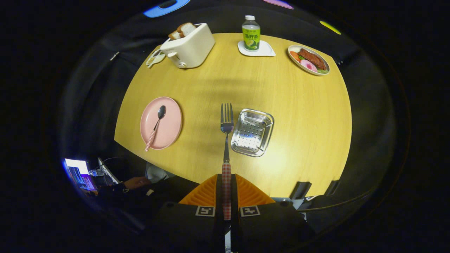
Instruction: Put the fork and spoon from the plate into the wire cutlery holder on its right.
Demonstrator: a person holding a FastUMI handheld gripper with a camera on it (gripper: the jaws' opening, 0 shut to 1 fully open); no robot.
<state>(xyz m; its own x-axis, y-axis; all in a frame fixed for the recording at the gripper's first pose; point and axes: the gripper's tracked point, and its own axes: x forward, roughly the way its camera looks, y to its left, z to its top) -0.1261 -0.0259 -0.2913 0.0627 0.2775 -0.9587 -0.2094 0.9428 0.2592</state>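
Note:
My gripper [226, 188] is shut on the checked handle of the fork [226, 123], which sticks straight out ahead of the fingers, high above the wooden table [299, 116]. Its tines hang just left of the metal perforated cutlery holder [252, 131]. The spoon [156, 126], with the same checked handle, lies on the pink plate [170, 131], off to the left of the fork.
At the far side of the table stand a white toaster [190, 47] with bread, a green-labelled bottle [251, 33] on a white coaster, and a plate of food [309, 59]. A person's hand [137, 182] and a lit screen [79, 172] lie below the table's near left edge.

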